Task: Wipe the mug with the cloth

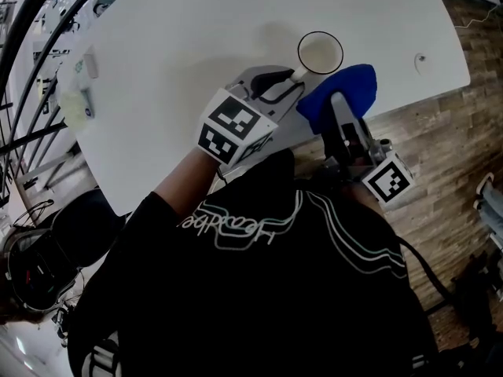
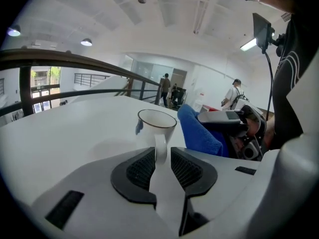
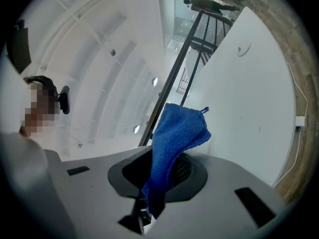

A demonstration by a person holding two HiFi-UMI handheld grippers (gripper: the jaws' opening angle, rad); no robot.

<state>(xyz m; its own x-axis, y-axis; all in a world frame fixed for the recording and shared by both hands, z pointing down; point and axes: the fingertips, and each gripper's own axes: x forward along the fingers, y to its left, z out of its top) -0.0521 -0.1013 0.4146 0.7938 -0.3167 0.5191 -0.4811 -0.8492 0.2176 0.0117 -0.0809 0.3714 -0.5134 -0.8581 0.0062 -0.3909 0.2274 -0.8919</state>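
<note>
A white mug (image 1: 320,53) stands upright on the white table (image 1: 196,30), its handle turned toward me. My left gripper (image 1: 292,77) is shut on that handle; in the left gripper view the handle (image 2: 160,148) sits pinched between the two black pads, with the mug (image 2: 155,126) just beyond. A blue cloth (image 1: 339,93) hangs from my right gripper (image 1: 339,107), which is shut on it, just right of the mug and apart from it. In the right gripper view the cloth (image 3: 174,143) stands up between the jaws. The left gripper view shows the cloth (image 2: 199,133) beside the mug.
The table's front edge (image 1: 409,100) runs close under the right gripper, with wood floor (image 1: 448,155) beyond. A black chair (image 1: 75,226) stands at the left. Railings (image 1: 31,69) border the far left. People stand in the distance (image 2: 234,93).
</note>
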